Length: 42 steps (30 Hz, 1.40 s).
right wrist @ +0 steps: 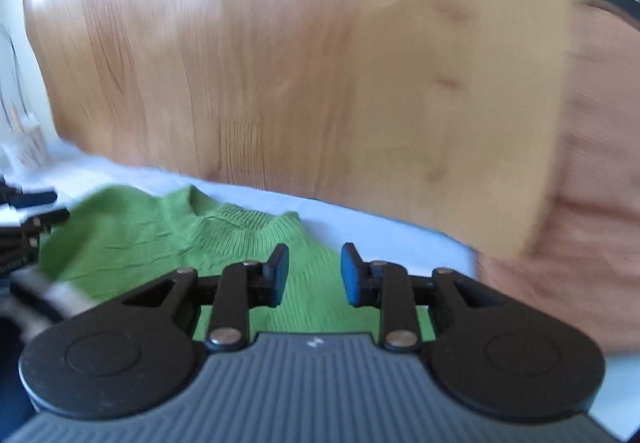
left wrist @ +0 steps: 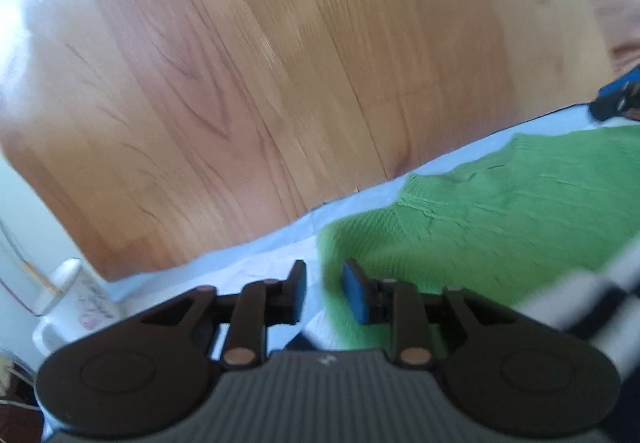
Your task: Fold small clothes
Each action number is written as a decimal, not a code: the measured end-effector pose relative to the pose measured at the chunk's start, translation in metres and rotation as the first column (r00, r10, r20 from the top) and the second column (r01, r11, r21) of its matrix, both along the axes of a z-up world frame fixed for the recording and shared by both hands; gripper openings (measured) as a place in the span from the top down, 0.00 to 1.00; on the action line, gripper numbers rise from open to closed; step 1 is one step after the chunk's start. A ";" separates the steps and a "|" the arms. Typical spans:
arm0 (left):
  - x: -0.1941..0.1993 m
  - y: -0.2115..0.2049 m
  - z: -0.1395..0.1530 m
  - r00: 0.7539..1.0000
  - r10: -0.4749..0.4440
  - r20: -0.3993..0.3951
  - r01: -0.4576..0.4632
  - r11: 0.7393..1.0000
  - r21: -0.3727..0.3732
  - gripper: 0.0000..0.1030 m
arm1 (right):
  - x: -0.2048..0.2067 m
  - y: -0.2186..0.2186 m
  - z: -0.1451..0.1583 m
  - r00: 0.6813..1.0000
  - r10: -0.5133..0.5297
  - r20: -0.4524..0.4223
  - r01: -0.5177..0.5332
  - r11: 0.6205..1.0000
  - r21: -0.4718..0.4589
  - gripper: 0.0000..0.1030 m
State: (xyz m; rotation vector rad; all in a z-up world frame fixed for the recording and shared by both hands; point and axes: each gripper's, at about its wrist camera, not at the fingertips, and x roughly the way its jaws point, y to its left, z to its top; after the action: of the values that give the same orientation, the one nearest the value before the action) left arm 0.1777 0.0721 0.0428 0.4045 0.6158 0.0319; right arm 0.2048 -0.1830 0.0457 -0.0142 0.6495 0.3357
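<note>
Wooden headboard (left wrist: 248,83) backs a pale sheet (left wrist: 256,255) where the green knit sweater (left wrist: 500,211) lies flat for folding. Left gripper (left wrist: 325,293) and right gripper (right wrist: 314,275) hover at its edges, jaws slightly apart, holding nothing

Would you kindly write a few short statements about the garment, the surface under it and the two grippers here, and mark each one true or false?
1. The garment is green knitwear with a ribbed collar. True.
2. It lies on a dark red blanket. False: it lies on a pale blue sheet.
3. The right gripper has cloth clamped between its pads. False: its jaws stand apart above the garment, with nothing pinched.
4. A wooden panel rises behind the sheet. True.
5. The left gripper hangs over the garment's edge with its jaws apart. True.
</note>
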 end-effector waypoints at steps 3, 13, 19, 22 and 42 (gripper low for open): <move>-0.053 0.016 0.018 0.999 -0.052 0.002 0.052 0.995 -0.084 0.70 | -0.057 -0.051 0.008 0.998 -0.026 -0.052 0.032 0.993 0.118 0.69; -0.188 0.059 0.010 0.966 -0.156 -0.206 0.028 0.855 -0.517 0.65 | -0.213 -0.071 -0.043 0.970 -0.028 -0.241 0.115 0.927 0.356 0.68; -0.217 0.049 0.002 0.960 -0.162 -0.230 0.003 0.824 -0.567 0.83 | -0.229 -0.048 -0.054 0.973 -0.003 -0.232 0.110 0.888 0.448 0.85; -0.217 0.048 -0.006 0.969 -0.107 -0.224 -0.031 0.843 -0.537 0.93 | -0.228 -0.042 -0.045 0.976 -0.061 -0.208 0.142 0.907 0.398 0.91; -0.287 0.068 0.005 0.949 -0.170 -0.266 -0.013 0.820 -0.572 0.55 | -0.309 -0.077 -0.046 0.969 -0.008 -0.248 0.116 0.899 0.423 0.71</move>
State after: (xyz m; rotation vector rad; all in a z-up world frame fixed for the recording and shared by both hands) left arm -0.1096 0.1405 0.0481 -0.1575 0.8793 -0.2993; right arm -0.1043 -0.2600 -0.0003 0.4839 0.8015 0.4188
